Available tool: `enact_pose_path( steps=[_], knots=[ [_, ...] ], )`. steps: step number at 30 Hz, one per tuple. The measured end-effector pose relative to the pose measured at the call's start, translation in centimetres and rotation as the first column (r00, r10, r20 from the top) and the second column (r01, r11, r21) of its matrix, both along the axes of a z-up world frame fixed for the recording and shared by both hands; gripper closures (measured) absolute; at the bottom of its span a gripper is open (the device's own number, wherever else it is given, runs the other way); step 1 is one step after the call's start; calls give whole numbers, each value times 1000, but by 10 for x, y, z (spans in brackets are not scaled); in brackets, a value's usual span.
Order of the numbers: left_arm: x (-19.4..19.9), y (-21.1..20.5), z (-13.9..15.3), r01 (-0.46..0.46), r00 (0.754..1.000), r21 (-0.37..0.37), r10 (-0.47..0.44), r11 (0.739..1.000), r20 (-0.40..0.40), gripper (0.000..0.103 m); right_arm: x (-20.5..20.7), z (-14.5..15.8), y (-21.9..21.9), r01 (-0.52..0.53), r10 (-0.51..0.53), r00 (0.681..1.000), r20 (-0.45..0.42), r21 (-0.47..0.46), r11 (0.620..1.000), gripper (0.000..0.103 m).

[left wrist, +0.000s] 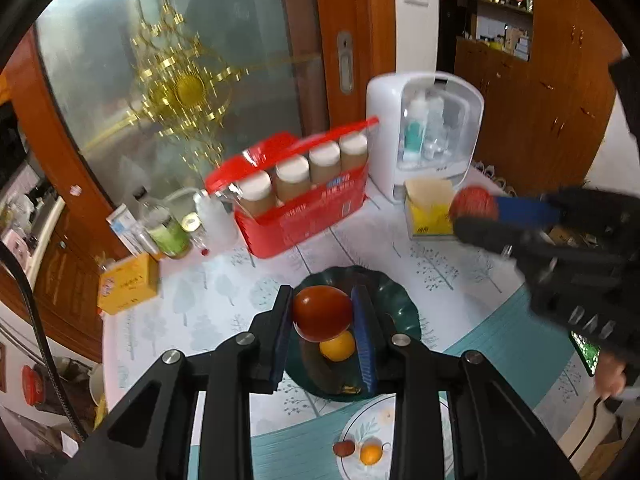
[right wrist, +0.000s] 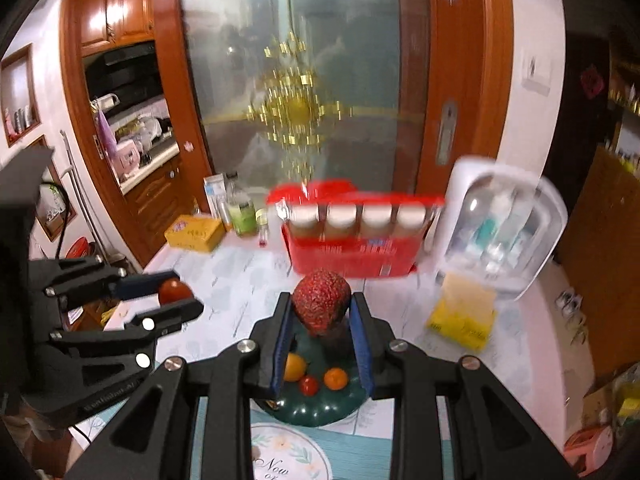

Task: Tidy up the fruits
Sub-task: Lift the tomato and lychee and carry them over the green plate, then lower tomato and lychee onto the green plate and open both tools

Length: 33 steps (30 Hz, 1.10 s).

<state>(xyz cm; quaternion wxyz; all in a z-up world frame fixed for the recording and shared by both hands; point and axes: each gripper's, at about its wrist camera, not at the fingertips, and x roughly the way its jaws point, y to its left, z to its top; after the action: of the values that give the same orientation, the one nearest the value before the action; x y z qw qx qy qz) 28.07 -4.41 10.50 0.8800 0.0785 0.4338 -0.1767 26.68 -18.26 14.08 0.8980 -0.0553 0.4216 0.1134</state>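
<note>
Room: frosted glass door (right wrist: pixel 304 80) with gold ornament, framed in orange-brown wood; kitchen alcove at far left, shelves at far right. The surface (left wrist: pixel 224 296) carries a pale cloth printed with trees, with a teal band toward the near edge.

Along the back, left to right: yellow box (left wrist: pixel 128 284), its print too blurred to read; bottles (left wrist: pixel 168 228); red basket (left wrist: pixel 308 216) holding four white-capped jars, its label unreadable; white dome-fronted cabinet (left wrist: pixel 424 136); yellow tissue pack (left wrist: pixel 428 208). The middle of the cloth in front of these is bare.

Dark green dish (right wrist: pixel 320 412) sits near the front edge and holds small orange, yellow and red fruits. Nearer still, a white floral plate (right wrist: pixel 288 452) reads "Now"; the left wrist view shows two small fruits on it.

Left gripper (left wrist: pixel 322 316): closed on a smooth red tomato (left wrist: pixel 322 312), held above the dish.

Right gripper (right wrist: pixel 322 312): closed on a bumpy red fruit (right wrist: pixel 322 300), also above the dish, apart from the left gripper.
</note>
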Motion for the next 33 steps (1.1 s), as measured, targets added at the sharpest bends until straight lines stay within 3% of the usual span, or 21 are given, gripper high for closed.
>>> enact_pose_path(
  steps=[8, 15, 24, 33],
  knots=[
    [64, -17, -102, -26, 988, 12, 27, 1000, -149, 75, 49, -116, -20, 26, -16, 983, -183, 54, 998, 74],
    [91, -33, -185, -32, 966, 34, 39, 999, -255, 75, 73, -199, -23, 24, 5, 954, -300, 91, 996, 74],
    [106, -41, -247, -29, 944, 60, 47, 998, -327, 75, 80, -251, -18, 7, 40, 930, -366, 126, 992, 74],
    [111, -39, -261, -37, 937, 66, 58, 997, -344, 75, 83, -270, -15, -13, 59, 925, -375, 125, 992, 73]
  ],
)
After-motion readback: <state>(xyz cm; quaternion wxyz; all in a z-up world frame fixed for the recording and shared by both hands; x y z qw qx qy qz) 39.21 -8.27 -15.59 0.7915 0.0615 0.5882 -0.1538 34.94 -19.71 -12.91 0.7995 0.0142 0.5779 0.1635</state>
